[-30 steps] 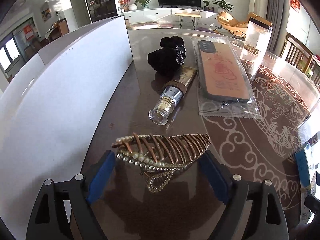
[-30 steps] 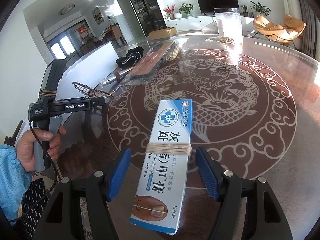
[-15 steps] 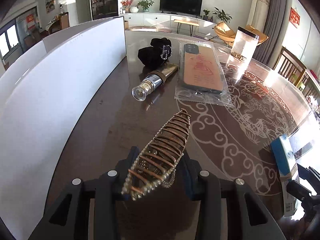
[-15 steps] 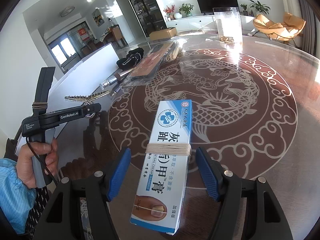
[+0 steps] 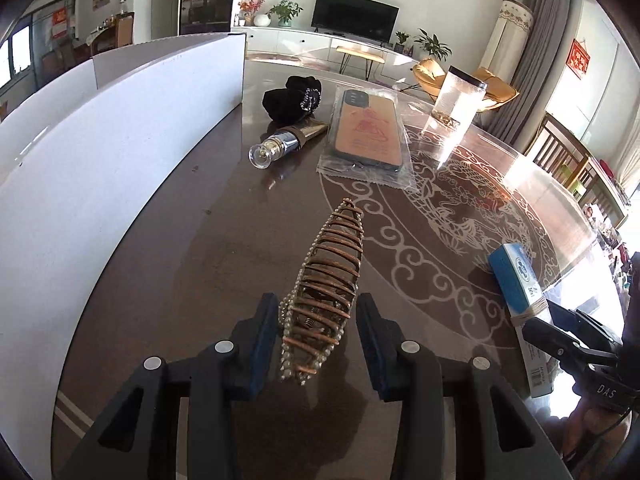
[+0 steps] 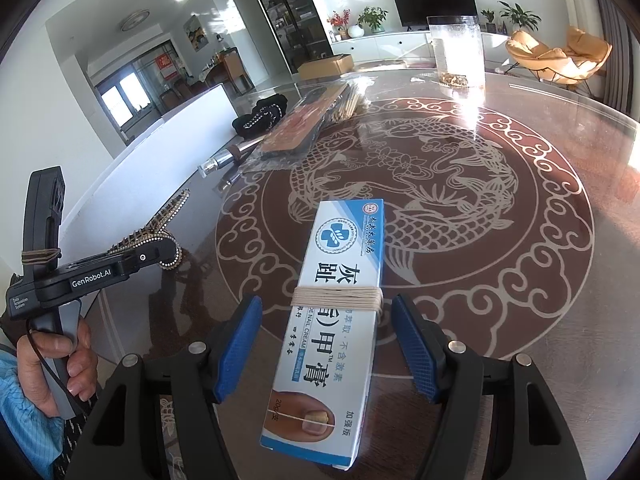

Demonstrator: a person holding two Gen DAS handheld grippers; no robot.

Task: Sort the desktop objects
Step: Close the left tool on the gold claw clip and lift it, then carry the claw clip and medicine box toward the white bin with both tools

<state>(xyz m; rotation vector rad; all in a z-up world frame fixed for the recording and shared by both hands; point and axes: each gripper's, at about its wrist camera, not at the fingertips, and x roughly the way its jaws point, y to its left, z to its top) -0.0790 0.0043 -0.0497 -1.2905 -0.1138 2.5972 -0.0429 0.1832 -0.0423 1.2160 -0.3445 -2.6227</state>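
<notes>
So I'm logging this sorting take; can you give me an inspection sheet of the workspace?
Surface: glossy brown table with fish pattern.
Job's things: hair claw; ointment box; cased phone in plastic; tube; black scrunchie.
Clutter: clear container; white board.
Grippers: left gripper shut on hair claw, lifted; right gripper open, straddling ointment box.
Cables: thin cord at the left handle.
Surroundings: living room, television, plants, chairs.

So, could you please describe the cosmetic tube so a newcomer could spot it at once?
Start at the white board along the table's left edge. Near its far end lies the tube, between the black scrunchie and the bagged phone case. Only it has a clear, shiny cap.
</notes>
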